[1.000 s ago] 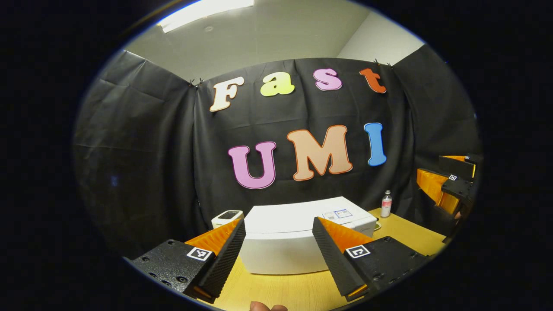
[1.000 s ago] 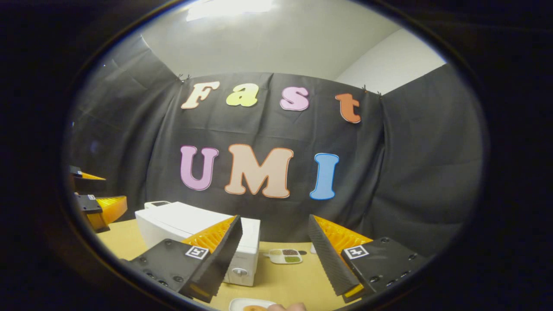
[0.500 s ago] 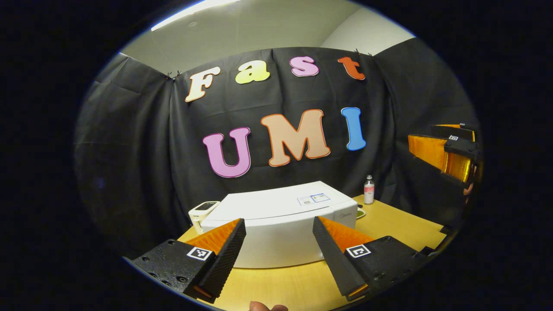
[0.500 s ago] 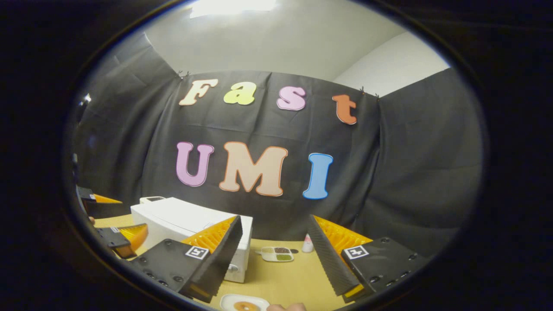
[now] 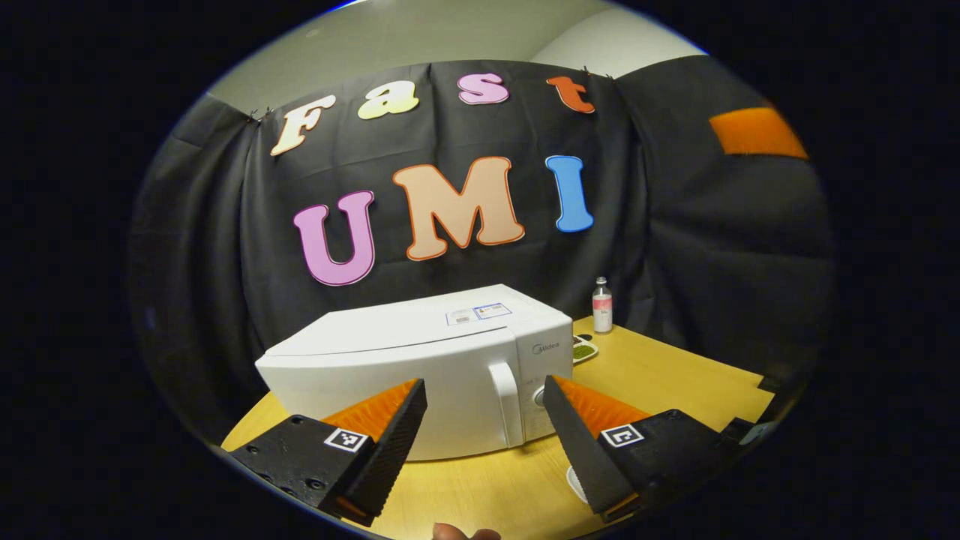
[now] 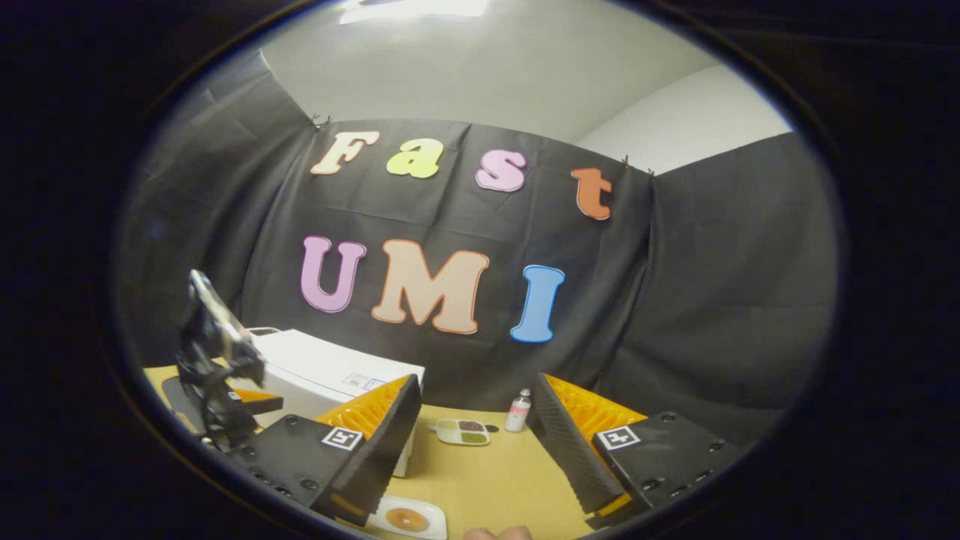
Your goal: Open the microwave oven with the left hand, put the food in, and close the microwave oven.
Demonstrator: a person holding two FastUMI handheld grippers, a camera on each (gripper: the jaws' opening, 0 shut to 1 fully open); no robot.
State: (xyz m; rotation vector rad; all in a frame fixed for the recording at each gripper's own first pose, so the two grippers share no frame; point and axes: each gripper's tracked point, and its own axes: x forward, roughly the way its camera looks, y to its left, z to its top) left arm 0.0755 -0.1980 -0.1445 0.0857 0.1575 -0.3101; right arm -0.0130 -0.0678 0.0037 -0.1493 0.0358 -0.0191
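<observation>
Over the last second the left gripper (image 5: 484,442) had swung and dropped, so that the white box-shaped microwave oven (image 5: 420,367), earlier seen mostly from above, now showed its front with the white vertical bar handle (image 5: 507,403) between the spread orange-and-black fingers. Its jaws stood wide apart and held nothing, with the door shut. The microwave sat toward the back left of the pale wooden table (image 5: 675,375), with a small clear bottle (image 5: 602,304) and a divided dish (image 5: 583,349) beyond its right side. The right gripper (image 6: 472,450) hovered with its jaws also released and empty, above the small white plate carrying a brown ring-shaped pastry (image 6: 407,518) near the table's front edge. To open the door well, the left gripper should probably advance straight until the handle lies between both fingers, clamp across it, then pull along the door's arc, not straight back, so the oven does not slide.
</observation>
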